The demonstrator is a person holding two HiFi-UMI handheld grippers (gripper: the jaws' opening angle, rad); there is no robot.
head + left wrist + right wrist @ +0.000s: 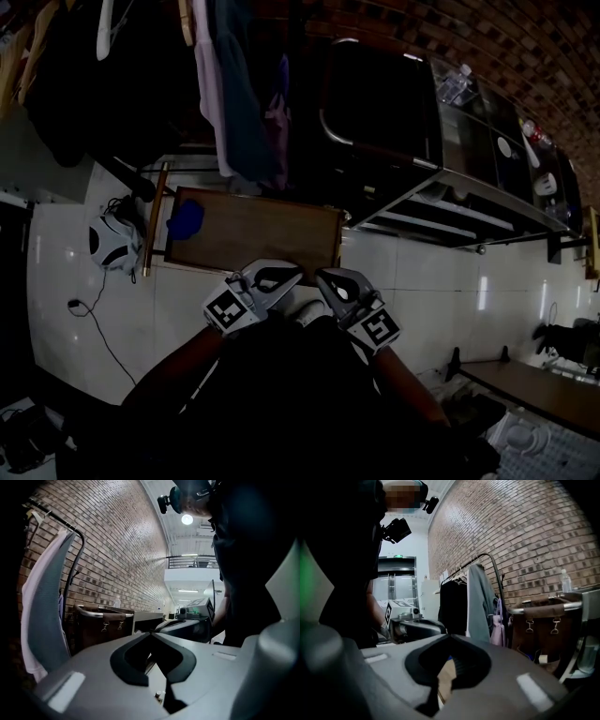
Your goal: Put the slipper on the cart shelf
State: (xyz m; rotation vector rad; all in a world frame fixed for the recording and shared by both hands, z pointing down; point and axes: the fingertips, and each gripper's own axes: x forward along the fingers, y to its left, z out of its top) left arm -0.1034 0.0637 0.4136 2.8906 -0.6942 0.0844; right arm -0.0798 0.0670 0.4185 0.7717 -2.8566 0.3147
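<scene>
A blue thing, possibly the slipper (185, 220), lies on the left end of a low brown wooden board (262, 234) on the white floor. The metal cart (450, 202) with its shelves stands to the right of the board. Both grippers hang close in front of my body, below the board's near edge, tips turned toward each other. The left gripper (292, 275) (151, 634) is shut with nothing between its jaws. The right gripper (325, 277) (450, 636) is shut and empty too. Neither touches the blue thing or the cart.
A clothes rack with hanging garments (234, 84) (480, 602) stands behind the board, by the brick wall. A white and black object (112, 242) with a cable lies left of the board. A bottle (457, 84) stands on top of the cart. A brown bag (548, 620) hangs at the cart's end.
</scene>
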